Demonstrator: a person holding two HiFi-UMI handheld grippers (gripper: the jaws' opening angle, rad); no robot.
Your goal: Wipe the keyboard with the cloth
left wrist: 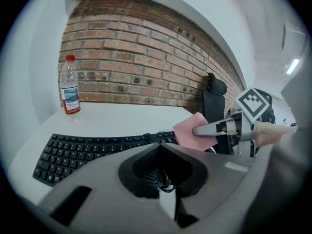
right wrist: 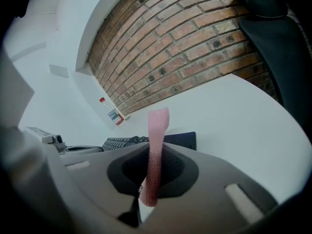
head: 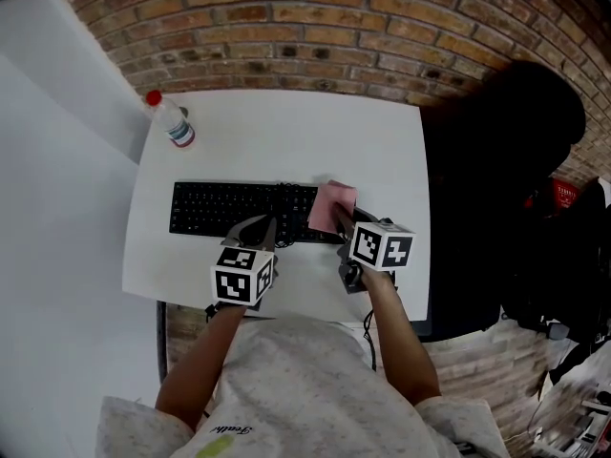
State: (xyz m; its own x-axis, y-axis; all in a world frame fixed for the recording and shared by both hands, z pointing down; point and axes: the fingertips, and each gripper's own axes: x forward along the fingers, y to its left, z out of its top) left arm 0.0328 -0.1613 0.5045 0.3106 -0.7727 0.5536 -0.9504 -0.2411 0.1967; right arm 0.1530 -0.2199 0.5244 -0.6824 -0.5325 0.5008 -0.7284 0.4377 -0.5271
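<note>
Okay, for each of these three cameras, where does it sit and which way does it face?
Head view: on the person's head, facing steeply down at the table, keyboard, left hand-held gripper and right hand-held gripper; arms and shirt show.
Left gripper view: on the left hand-held gripper, facing along its shut, empty jaws over the keyboard toward the brick wall.
Right gripper view: on the right hand-held gripper, facing that wall along jaws shut on the pink cloth.
Shared: both gripper views show the bottle.
</note>
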